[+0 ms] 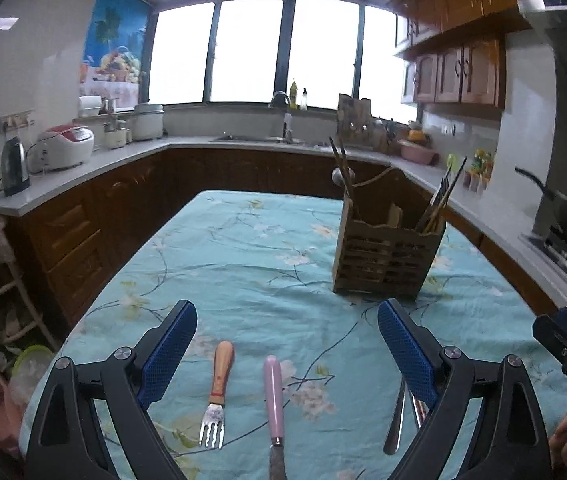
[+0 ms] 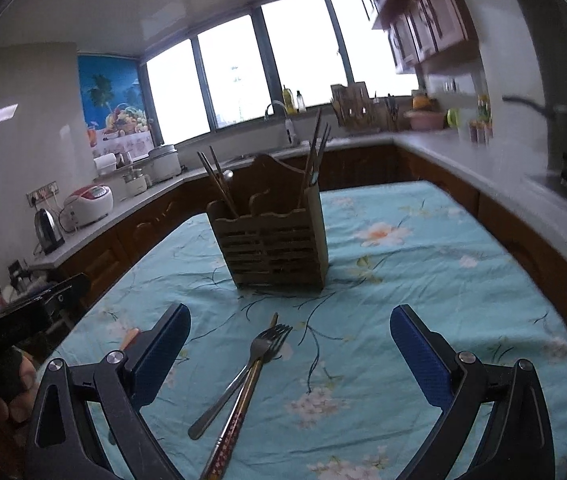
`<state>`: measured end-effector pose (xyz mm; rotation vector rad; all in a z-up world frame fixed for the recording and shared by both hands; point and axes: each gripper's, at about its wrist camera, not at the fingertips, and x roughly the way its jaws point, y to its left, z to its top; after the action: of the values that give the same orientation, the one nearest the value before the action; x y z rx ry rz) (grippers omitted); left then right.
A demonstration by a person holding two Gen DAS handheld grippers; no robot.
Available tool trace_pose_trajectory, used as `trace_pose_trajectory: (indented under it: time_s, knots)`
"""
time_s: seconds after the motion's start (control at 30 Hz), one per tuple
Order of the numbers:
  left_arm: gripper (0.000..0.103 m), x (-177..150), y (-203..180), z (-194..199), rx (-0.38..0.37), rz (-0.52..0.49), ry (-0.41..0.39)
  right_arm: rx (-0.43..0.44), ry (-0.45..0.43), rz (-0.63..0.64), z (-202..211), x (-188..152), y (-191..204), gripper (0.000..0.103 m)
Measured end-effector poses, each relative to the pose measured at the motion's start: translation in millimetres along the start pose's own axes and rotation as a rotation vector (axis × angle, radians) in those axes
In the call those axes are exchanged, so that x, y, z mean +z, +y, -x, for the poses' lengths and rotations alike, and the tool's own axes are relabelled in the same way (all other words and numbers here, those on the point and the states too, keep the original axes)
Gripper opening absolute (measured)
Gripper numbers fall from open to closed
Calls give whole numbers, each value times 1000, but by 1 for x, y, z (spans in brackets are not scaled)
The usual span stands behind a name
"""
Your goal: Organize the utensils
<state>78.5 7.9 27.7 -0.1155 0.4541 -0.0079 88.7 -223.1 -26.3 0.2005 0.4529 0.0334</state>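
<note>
Blown-out daylight from the windows (image 1: 255,48), dim interior, fisheye bending at edges, dark corners, motion blur on right-view cabinets (image 2: 423,24).

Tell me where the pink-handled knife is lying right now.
In the left wrist view, the pink-handled knife lies flat on the floral tablecloth, between the open left gripper fingers, just right of the wooden-handled fork.

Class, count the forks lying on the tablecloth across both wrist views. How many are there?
2. A wooden-handled fork lies between the left gripper's fingers beside a pink-handled knife. A metal fork lies beside chopsticks before the right gripper. Others may be hidden.
</note>
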Motion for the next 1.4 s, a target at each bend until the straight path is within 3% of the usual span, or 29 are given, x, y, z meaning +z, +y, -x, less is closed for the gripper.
trace_pose_trajectory:
  time_s: [0.2, 0.3, 0.53, 0.7, 1.03, 1.4]
  knots:
    - [93, -8, 0, 9, 36, -44, -40, -43, -78, 61, 16, -5, 6, 103]
    - [102, 1, 1, 19, 1, -61, -58, -44, -86, 91, 19, -2, 9, 103]
    - [102, 32, -3, 36, -3, -111, -112, -27, -178, 149, 43, 50, 19, 103]
    - [102, 21, -1, 25, 7, -93, -95, -42, -223, 150, 52, 58, 22, 103]
    - [102, 11, -8, 2, 39, -107, -4, -46, -141, 78, 23, 12, 9, 103]
    - [102, 19, -12, 0, 56, -109, -17, -36, -130, 96, 13, 7, 12, 103]
